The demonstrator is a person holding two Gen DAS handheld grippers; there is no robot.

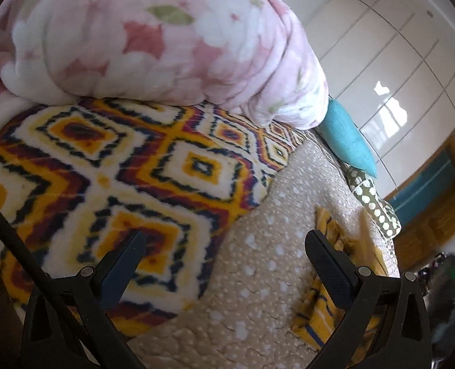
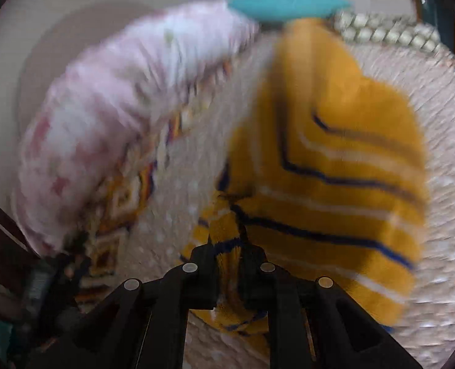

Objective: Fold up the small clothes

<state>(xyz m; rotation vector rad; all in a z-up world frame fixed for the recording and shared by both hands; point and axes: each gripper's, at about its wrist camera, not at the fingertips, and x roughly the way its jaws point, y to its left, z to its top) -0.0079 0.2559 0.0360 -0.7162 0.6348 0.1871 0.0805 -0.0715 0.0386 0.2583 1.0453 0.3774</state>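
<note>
Pinching the yellow striped garment (image 2: 335, 160), the right tool (image 2: 229, 264) is clamped; the left tool (image 1: 224, 246) gapes wide, holding nothing.

Soft daylight fills both views. In the left wrist view, window glare is reflected on the glossy white wardrobe doors (image 1: 390, 107), and the picture is fairly sharp, with slight softness on the pink floral blanket (image 1: 153, 37). The right wrist view is heavily smeared by motion blur; the yellow striped garment (image 2: 335, 166) is streaked. Straight lines are bent by fisheye distortion, and dark vignetting rings the corners.
</note>
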